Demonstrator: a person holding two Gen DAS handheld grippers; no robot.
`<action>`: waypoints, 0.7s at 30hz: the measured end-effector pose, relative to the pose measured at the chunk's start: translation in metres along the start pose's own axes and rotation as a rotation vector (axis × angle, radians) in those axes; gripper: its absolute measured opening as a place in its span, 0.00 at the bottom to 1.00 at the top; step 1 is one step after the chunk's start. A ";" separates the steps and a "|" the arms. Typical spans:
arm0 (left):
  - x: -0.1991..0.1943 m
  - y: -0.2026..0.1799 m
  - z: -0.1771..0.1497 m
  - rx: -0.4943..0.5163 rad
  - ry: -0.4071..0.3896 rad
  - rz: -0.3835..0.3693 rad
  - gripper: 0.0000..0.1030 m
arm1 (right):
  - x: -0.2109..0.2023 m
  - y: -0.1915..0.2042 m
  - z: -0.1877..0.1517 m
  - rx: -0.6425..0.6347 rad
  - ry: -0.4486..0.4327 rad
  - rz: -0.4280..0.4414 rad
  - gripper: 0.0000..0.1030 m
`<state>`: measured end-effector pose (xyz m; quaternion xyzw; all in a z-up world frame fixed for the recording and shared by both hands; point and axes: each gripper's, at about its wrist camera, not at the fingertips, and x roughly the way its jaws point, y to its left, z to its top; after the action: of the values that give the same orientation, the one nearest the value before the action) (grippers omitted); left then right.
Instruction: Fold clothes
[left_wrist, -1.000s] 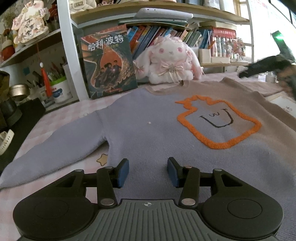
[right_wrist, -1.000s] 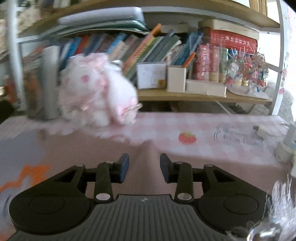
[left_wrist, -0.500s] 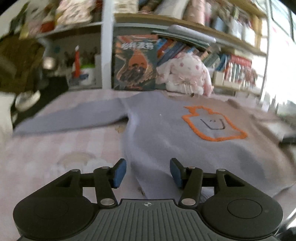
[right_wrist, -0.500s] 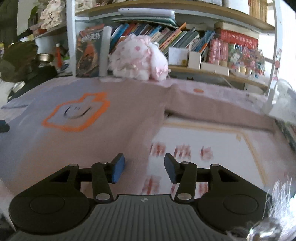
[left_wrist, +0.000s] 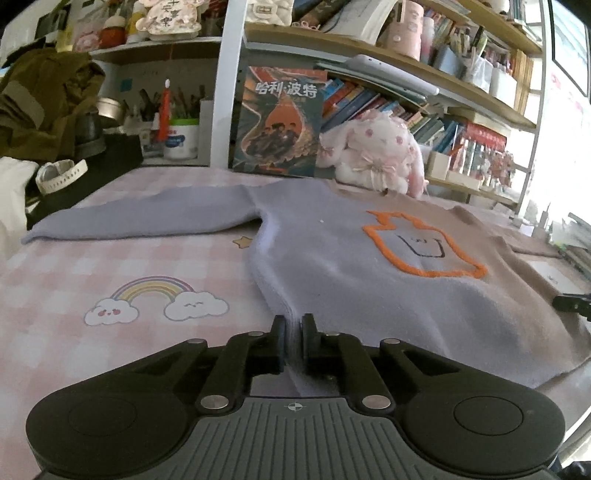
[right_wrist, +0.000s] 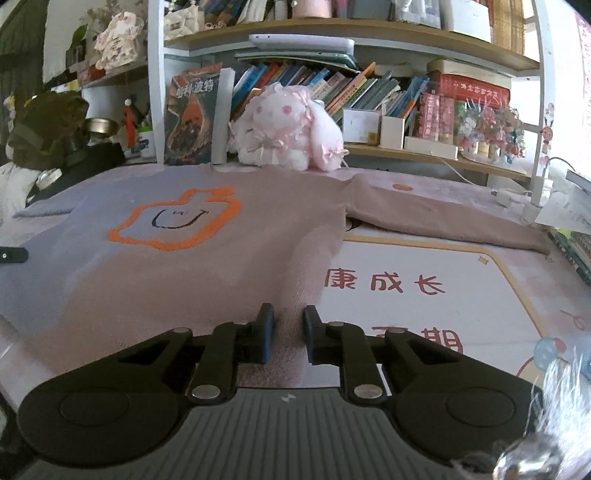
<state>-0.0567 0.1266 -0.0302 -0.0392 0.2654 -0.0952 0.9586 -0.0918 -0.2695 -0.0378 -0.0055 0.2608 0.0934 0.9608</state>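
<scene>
A grey-lilac sweater (left_wrist: 332, 266) with an orange outlined motif lies flat and face up on the table, sleeves spread to both sides. My left gripper (left_wrist: 293, 330) is shut on the hem at the sweater's near left corner, with fabric pinched between its jaws. In the right wrist view the same sweater (right_wrist: 207, 266) looks pinkish. There my right gripper (right_wrist: 289, 328) is closing on the near right part of the hem, fabric filling the narrow gap and a ridge running up from it. The tip of each gripper shows at the edge of the other's view.
A pink checked table mat (left_wrist: 110, 258) lies under the sweater, and a printed mat (right_wrist: 424, 288) with red characters to its right. A plush bunny (left_wrist: 373, 155), an upright book (left_wrist: 280, 122) and bookshelves stand at the back. A charger and cable (right_wrist: 532, 206) lie far right.
Both grippers came back from over the sweater to its near hem. Their jaws, wide apart earlier, have closed on the fabric.
</scene>
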 end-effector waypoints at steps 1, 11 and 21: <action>0.000 -0.002 0.000 0.011 -0.001 0.008 0.07 | 0.000 0.000 0.000 0.005 -0.002 0.001 0.15; 0.002 -0.009 -0.002 0.036 -0.010 0.036 0.07 | 0.005 -0.003 -0.002 0.022 -0.024 -0.003 0.15; -0.003 -0.012 -0.007 0.036 -0.026 0.048 0.10 | 0.000 0.001 -0.003 0.010 -0.022 -0.016 0.16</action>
<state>-0.0642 0.1155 -0.0332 -0.0167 0.2521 -0.0766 0.9645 -0.0931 -0.2689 -0.0406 -0.0019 0.2509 0.0845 0.9643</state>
